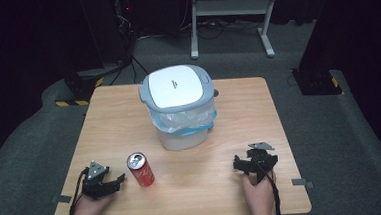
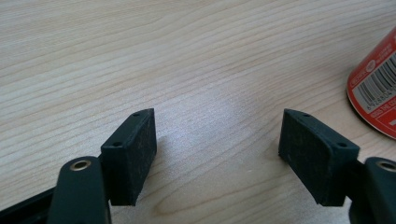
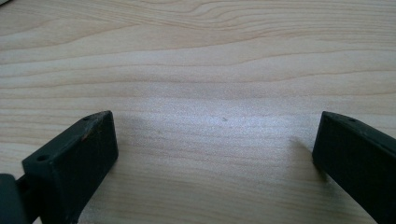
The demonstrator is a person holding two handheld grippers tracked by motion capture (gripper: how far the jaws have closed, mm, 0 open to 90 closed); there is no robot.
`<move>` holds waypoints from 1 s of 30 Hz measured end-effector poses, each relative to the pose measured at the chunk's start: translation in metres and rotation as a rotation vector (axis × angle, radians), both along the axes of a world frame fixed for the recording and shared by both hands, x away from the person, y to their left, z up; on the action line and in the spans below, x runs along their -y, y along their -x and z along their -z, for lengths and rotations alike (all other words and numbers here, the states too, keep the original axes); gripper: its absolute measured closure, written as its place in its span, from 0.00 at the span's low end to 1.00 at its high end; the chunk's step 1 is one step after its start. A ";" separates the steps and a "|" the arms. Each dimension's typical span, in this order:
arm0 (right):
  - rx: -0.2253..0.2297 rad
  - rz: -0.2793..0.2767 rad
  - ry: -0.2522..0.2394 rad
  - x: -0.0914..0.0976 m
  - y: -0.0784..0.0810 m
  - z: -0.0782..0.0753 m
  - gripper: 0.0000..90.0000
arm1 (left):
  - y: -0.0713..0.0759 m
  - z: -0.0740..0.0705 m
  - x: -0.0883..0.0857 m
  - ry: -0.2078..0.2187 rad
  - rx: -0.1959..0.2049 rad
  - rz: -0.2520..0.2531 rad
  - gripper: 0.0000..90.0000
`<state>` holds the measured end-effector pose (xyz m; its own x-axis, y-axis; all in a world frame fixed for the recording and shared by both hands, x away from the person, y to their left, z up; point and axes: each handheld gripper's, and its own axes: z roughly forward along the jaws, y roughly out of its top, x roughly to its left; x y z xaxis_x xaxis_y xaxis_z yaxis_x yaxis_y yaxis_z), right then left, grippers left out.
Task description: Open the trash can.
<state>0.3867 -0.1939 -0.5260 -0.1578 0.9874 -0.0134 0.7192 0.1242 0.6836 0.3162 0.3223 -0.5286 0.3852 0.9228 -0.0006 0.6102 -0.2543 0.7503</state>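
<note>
Figure: resting pose, both tools low at the near edge. I see the light wooden rectangular table [image 1: 239, 114] carrying, at its centre toward the far side, a translucent plastic waste bin with a grey-and-white closed lid and a clear liner [image 1: 181, 105]. A red aluminium drink can [image 1: 140, 169] stands tilted or lies on the near left part of the table, its silver top facing up toward the camera, just beside my left gripper [image 1: 114, 183] and well apart from my right gripper [image 1: 238, 163].

Left gripper: jaws spread wide, nothing between them; the can's barcoded side shows at the right edge of its view [image 2: 376, 91]. Right gripper [image 3: 215, 154]: jaws likewise apart over bare wood.

Risks, as I judge them: the can is round and may roll or skid if one jaw nudges it first; a hard squeeze could dent it; the bin's lid is shut, so any drop-in would be blocked.
</note>
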 end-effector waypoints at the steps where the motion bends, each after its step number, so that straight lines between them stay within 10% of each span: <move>1: 0.000 0.000 0.000 0.000 0.000 0.000 0.00 | 0.000 0.000 0.000 0.001 -0.001 0.002 0.32; 14: 0.000 -0.076 -0.002 0.001 0.016 -0.001 0.03 | 0.001 0.000 0.000 -0.002 0.001 0.018 0.34; 20: 0.024 -0.104 -0.075 0.004 0.033 -0.008 0.54 | 0.000 0.000 0.000 0.010 0.000 0.023 0.35; 30: 0.103 -0.151 -0.060 -0.026 0.025 -0.008 0.67 | 0.001 0.000 0.000 0.011 0.007 0.023 0.40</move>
